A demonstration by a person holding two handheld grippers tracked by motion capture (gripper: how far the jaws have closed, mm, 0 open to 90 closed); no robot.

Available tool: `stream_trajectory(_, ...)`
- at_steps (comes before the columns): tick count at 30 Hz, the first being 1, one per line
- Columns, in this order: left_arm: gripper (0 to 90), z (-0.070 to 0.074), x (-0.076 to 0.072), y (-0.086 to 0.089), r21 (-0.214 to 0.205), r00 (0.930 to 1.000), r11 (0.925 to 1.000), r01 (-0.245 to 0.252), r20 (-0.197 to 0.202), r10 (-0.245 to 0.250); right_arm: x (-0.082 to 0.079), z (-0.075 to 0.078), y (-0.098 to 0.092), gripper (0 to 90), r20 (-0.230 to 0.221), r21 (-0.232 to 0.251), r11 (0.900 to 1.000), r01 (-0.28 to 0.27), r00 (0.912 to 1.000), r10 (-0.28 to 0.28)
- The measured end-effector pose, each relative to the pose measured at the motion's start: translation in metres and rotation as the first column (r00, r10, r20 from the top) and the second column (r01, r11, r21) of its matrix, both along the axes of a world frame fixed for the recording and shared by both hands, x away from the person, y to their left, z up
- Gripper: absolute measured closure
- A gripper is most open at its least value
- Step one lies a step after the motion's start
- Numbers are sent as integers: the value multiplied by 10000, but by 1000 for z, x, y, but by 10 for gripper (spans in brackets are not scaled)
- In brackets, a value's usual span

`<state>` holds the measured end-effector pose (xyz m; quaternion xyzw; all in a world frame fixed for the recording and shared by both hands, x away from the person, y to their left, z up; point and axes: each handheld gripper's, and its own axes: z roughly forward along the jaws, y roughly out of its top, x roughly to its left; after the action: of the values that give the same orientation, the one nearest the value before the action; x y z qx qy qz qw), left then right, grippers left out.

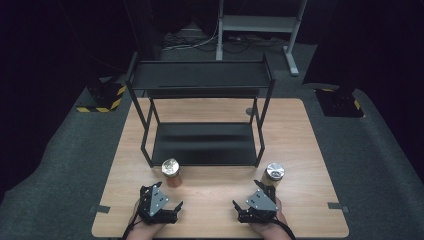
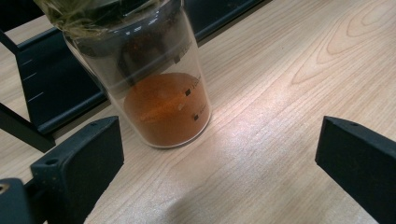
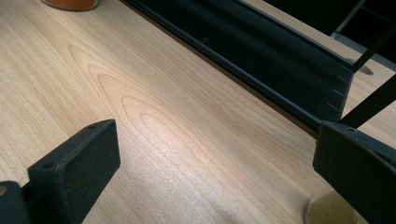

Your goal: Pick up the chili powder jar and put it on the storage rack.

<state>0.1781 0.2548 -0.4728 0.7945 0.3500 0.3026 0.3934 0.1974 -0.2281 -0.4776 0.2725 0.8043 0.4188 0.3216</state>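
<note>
Two jars stand on the wooden table [image 1: 300, 150] in the high view, both just in front of a black two-tier rack [image 1: 202, 115]. Orange-powder jar [image 1: 172, 172], crinkled foil-like top, near the rack's front left leg. Pale-contents jar [image 1: 273, 175], silver lid, near the front right leg. Left gripper [image 1: 167, 199], held at the table's near edge, jaws spread, just behind the orange-powder jar and apart from it. Right gripper [image 1: 247, 200], likewise spread, just behind the pale-contents jar; contact cannot be told here.

Left gripper view: left gripper [image 2: 219, 154] released, both black jaws wide apart over bare wood. Orange-powder jar [image 2: 161, 102] upright ahead, toward the left jaw, clear-walled, roughly half filled, rack's lower shelf [image 2: 56, 88] behind it.

Right gripper view: right gripper [image 3: 217, 158] released, jaws wide apart, nothing between them. Pale-contents jar [image 3: 327, 210], base only, beside the right jaw. Orange-powder jar [image 3: 70, 3], base at the top edge. Rack's lower shelf [image 3: 261, 51] runs diagonally beyond.
</note>
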Motion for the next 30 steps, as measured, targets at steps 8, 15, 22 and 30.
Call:
stream_trajectory(8,13,0,-1,-3,208,9999,9998,72,72,-73,1,0,-3,0,-84,230,9996,140,9999,-138)
stream_trajectory(15,13,0,-2,-3,237,9999,9997,89,119,-92,1,0,-2,0,-102,181,9998,96,9999,-94)
stream_trajectory(22,13,0,-1,-2,190,9999,9998,90,68,-91,1,-1,-5,0,-94,354,9993,102,9999,-99)
stream_trajectory(30,13,-1,-2,4,-236,10000,9997,-34,49,35,1,0,-4,0,-108,328,9994,79,9999,-75)
